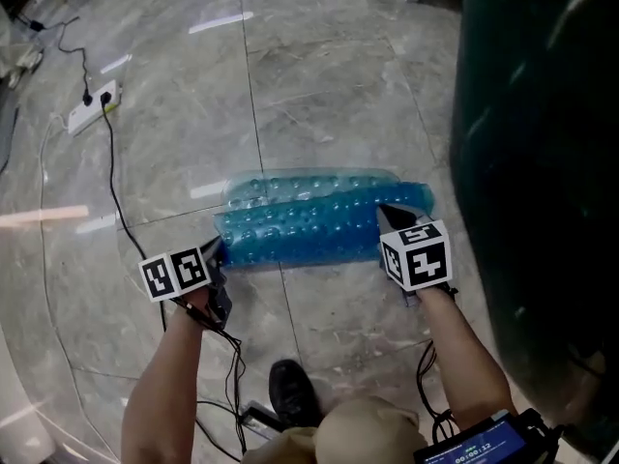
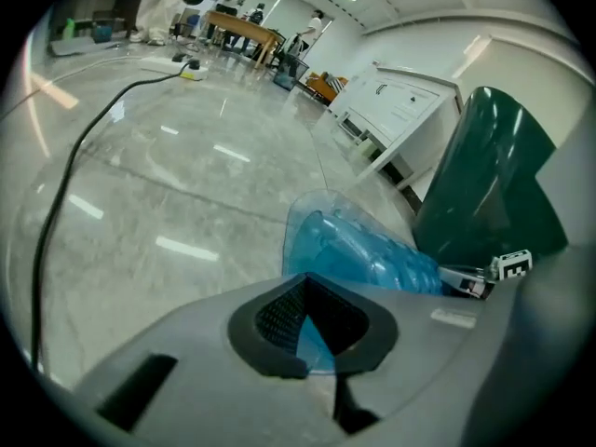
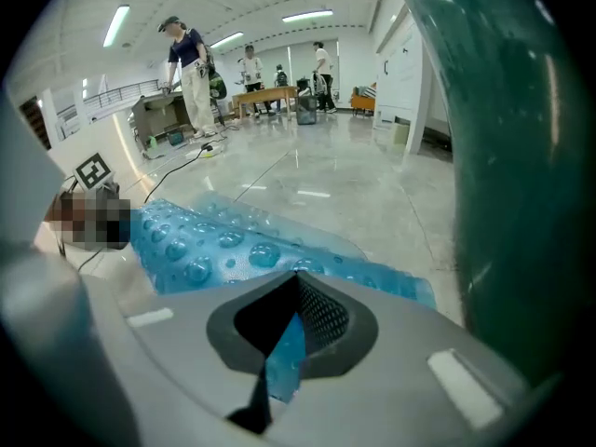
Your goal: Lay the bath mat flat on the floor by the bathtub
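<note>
A translucent blue bath mat [image 1: 319, 216] with raised bubbles lies folded lengthwise on the grey stone floor, its long side running left to right beside the dark green bathtub [image 1: 537, 162]. My left gripper [image 1: 215, 256] is shut on the mat's left near corner, and a blue edge shows between its jaws in the left gripper view [image 2: 312, 338]. My right gripper [image 1: 395, 222] is shut on the mat's right near corner; the mat [image 3: 223, 245] spreads out ahead of it and a blue strip sits in the jaws [image 3: 284, 352]. The bathtub [image 3: 503, 147] rises close on the right.
A white power strip [image 1: 92, 107] with a black cable [image 1: 114, 177] lies on the floor at the far left. My shoe [image 1: 293, 391] stands behind the mat. White furniture [image 2: 391, 110] and several people stand far off across the hall.
</note>
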A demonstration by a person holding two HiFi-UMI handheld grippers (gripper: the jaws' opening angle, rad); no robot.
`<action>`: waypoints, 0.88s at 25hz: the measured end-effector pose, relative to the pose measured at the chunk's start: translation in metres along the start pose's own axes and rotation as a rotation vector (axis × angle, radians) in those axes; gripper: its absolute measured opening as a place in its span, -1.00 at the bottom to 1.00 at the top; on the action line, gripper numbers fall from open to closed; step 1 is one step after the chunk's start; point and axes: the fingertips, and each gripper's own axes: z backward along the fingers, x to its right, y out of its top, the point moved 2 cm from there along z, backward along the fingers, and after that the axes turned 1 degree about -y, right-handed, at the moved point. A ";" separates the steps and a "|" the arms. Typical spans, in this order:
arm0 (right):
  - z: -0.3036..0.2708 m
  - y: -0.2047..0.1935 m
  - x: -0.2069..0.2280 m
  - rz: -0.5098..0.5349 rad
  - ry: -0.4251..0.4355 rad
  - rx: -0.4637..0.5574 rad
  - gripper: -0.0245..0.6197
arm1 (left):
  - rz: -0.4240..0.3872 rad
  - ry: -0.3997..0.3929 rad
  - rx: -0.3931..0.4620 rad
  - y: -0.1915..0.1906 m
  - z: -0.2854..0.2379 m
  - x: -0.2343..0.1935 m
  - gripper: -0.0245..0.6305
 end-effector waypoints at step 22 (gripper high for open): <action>0.062 -0.080 -0.037 0.084 -0.063 0.038 -0.90 | -0.234 -0.070 -0.030 -0.039 -0.021 0.175 -0.91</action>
